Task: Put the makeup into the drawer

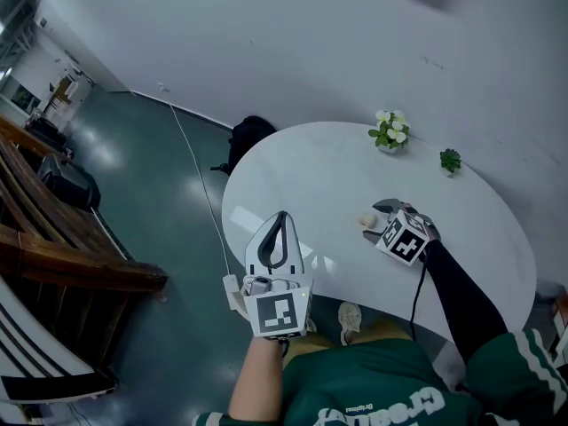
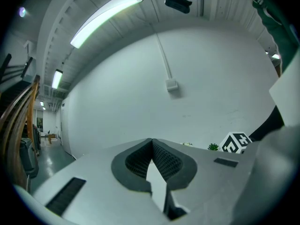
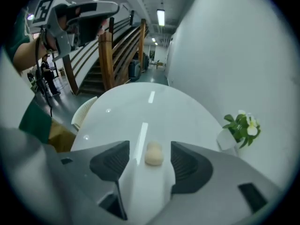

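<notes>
Beige sponge [image 3: 153, 153] sits btwn spread R gripper [image 3: 150, 168] fingers, L gripper [image 2: 152, 146] fingers together, flower pot [image 3: 239, 128] nearby.

white wall [image 1: 266, 43], glossy green floor [image 1: 142, 149], wooden stairs [image 1: 53, 238].

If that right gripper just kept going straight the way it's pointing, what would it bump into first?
Most likely the small beige sponge, lying on the white table right in line between the open jaws of the right gripper, not touching them. How far ahead it lies is hard to judge.
</notes>
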